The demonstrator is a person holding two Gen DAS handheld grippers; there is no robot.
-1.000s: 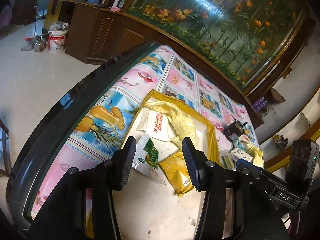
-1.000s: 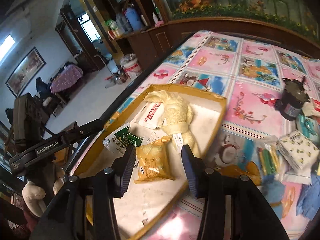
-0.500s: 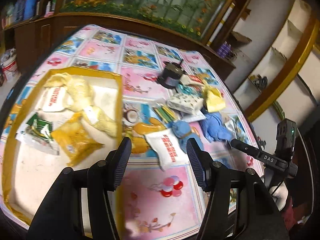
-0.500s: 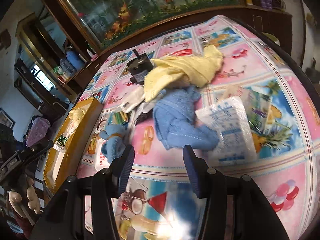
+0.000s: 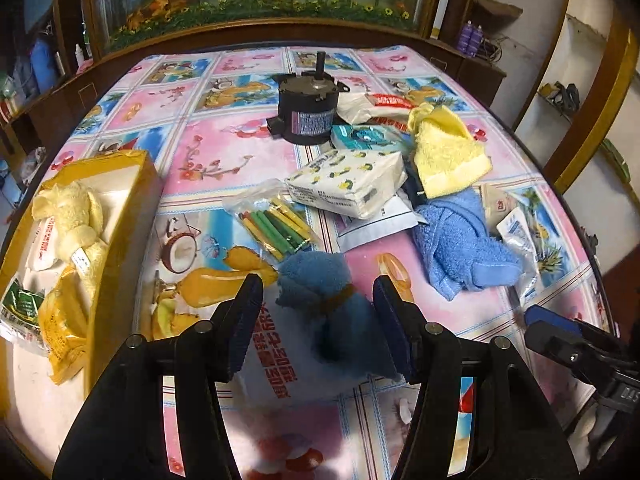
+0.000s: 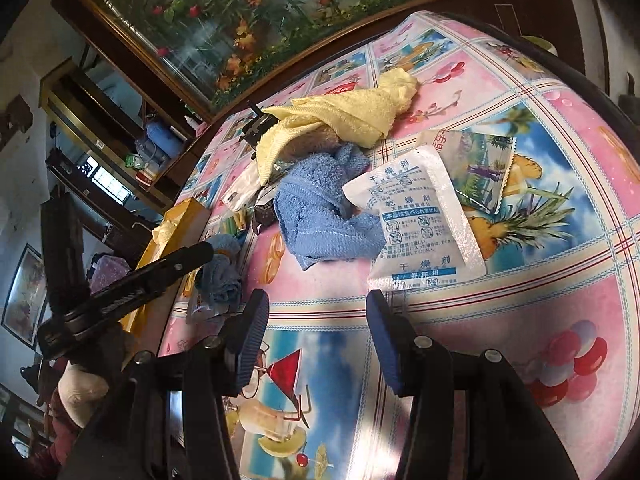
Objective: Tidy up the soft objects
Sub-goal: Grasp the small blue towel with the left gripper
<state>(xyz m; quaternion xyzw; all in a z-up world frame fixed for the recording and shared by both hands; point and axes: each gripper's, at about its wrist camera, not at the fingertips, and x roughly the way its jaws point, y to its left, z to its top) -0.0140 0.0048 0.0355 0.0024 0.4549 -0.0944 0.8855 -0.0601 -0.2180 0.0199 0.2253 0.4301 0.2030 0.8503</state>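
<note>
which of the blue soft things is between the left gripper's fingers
The small rolled blue towel with the tan band, lying on a white packet between the open left gripper. The bigger loose blue towel lies farther right.

The tablecloth (image 5: pixel 224 152) looked like glossy printed plastic, catching the light in places. The blue towel (image 5: pixel 460 240) and the yellow towel (image 5: pixel 448 152) were nubbly terry cloth, matt and rough; the rolled blue cloth (image 5: pixel 320 280) looked the same. The desiccant sachet (image 6: pixel 416 216) had a shiny, crinkled film. The tissue pack (image 5: pixel 348 180) wore smooth printed wrap. The motor (image 5: pixel 308 104) was dark matt metal. The gripper pads (image 6: pixel 252 336) were ribbed blue rubber.
</note>
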